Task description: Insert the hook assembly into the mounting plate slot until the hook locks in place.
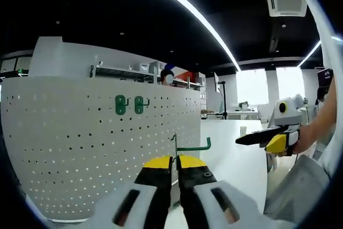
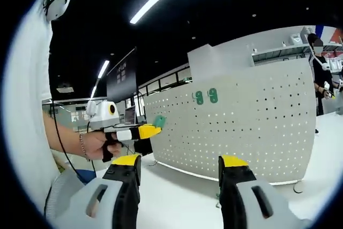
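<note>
Left gripper (image 1: 174,167) clenched on a green hook (image 1: 194,147), held just in front of the white pegboard (image 1: 80,132), w/ two green hooks (image 1: 129,104) already hung on it higher up to the left. Right gripper (image 2: 179,167) released, nothing between its jaws, well apart from the board, to the right. Person (image 2: 321,73) stands far behind the board.

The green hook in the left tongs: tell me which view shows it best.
The left gripper view. The green hook sits close up, clamped between the left tongs, its wire arm reaching right before the pegboard. The right gripper view shows just a small green bit at the tongs' tip.
</note>
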The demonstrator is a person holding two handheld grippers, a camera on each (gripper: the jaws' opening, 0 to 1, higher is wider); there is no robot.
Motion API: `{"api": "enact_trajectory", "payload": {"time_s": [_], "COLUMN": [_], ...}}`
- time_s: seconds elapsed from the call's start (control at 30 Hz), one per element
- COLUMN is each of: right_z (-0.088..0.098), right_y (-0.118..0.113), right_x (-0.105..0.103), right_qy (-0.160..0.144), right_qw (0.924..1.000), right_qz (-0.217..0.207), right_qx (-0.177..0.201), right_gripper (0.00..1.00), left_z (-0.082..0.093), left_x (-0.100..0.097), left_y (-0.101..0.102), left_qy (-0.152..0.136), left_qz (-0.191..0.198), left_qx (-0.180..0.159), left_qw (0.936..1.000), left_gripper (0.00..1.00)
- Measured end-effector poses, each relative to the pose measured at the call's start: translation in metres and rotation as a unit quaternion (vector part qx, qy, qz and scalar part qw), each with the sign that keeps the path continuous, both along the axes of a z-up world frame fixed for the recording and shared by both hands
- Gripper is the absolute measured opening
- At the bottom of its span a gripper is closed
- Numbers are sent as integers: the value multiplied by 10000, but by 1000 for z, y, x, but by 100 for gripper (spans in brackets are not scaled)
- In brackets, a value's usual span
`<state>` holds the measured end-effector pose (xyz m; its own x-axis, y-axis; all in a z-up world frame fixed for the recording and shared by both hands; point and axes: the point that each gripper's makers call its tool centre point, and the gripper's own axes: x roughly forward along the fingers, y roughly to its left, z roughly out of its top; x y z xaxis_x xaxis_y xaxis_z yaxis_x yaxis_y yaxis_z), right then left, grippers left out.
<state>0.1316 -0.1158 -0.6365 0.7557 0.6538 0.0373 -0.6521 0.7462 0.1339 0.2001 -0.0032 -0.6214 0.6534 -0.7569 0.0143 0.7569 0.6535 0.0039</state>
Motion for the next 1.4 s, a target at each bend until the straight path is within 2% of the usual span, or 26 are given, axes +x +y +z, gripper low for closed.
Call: {"api": "enact_trajectory", "payload": {"time_s": [0.3, 1.03, 1.2, 1.4], "right_z": [5, 26, 30, 35], "right_y": [25, 63, 73, 78], "right_x": [9, 29, 34, 37], "right_qy": [-12, -157, -155, -155], "right_qw": [9996, 9973, 9967, 9960], "right_qz": [254, 623, 689, 699], "right_qx": [119, 346, 409, 533], "right_gripper": [55, 51, 50, 43], "left_z": [0, 2, 2, 2], "left_x": [-3, -7, -7, -7], "left_y": [0, -8, -7, -7], "left_qy": [0, -9, -25, -21], "left_qz": [-4, -42, -28, -14], "left_qx": [13, 4, 9, 7], "left_qw": [10000, 10000, 10000, 10000], "left_gripper": [3, 3, 3, 3]}}
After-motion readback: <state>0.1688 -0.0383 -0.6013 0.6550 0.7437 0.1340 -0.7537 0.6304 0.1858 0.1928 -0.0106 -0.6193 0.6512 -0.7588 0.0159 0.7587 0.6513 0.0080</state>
